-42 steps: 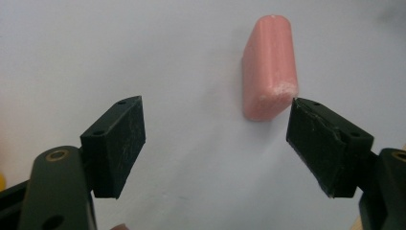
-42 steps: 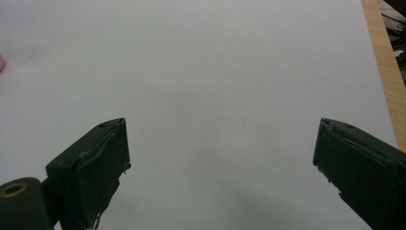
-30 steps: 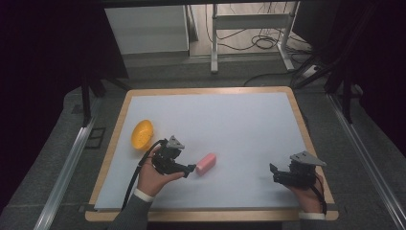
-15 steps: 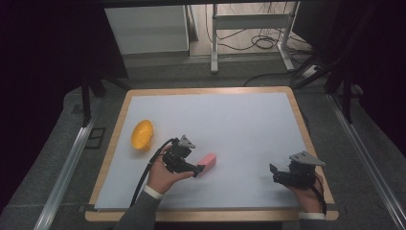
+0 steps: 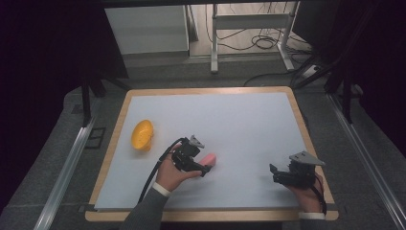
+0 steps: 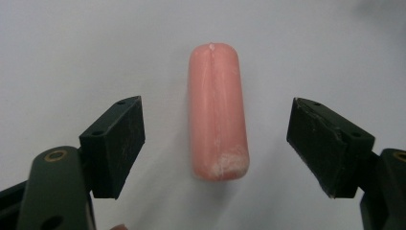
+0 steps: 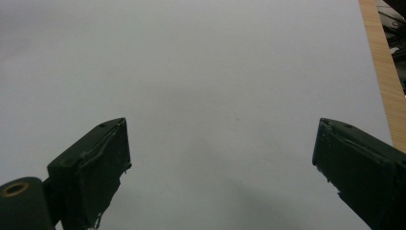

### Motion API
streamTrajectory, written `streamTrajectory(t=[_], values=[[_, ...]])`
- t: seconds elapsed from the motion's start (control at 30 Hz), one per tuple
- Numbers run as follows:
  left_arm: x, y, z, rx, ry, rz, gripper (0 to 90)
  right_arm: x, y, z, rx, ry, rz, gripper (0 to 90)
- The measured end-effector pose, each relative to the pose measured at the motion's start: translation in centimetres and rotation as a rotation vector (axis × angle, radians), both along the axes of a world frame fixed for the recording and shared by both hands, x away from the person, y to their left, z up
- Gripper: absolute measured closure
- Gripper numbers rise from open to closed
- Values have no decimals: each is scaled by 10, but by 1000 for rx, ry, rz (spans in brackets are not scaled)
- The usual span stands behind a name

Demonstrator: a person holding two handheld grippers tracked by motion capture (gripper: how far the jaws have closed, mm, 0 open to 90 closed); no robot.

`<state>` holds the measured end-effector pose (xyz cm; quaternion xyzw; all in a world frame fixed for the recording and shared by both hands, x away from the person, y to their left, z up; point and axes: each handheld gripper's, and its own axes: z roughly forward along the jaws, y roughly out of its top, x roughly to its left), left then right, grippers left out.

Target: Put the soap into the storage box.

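The left gripper has its jaws spread wide, one on each side of the pink sausage, neither touching it. In the high view the left gripper sits at the end of a forearm that enters from about 6 o'clock and angles toward 2 o'clock, the hand wrapped around the grip and the cable trailing back along the sleeve. The pink sausage lies flat on the white table mat, lengthwise between the jaws. A yellow bowl sits at the gripper's 10 o'clock, well apart. The right gripper, jaws wide apart and holding nothing, hovers near the mat's lower right corner, pointing toward 9 o'clock.
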<state>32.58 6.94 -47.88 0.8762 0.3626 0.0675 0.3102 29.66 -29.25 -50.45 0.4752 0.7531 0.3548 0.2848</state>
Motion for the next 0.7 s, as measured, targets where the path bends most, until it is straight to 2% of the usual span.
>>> streamTrajectory(t=[0.13,0.2,0.27,0.57,0.7], values=[[6,-6,-3,17,8,1,220,0,0,0,-2,2,0,53],[9,-9,-4,23,-7,12,237,0,0,0,-2,2,1,53],[12,-13,-7,30,-1,7,262,1,0,-1,-3,2,1,53],[15,-22,-18,81,16,10,308,1,-1,-1,-5,3,-2,53],[14,-25,-21,97,16,23,377,1,-1,-1,-4,4,-4,53]])
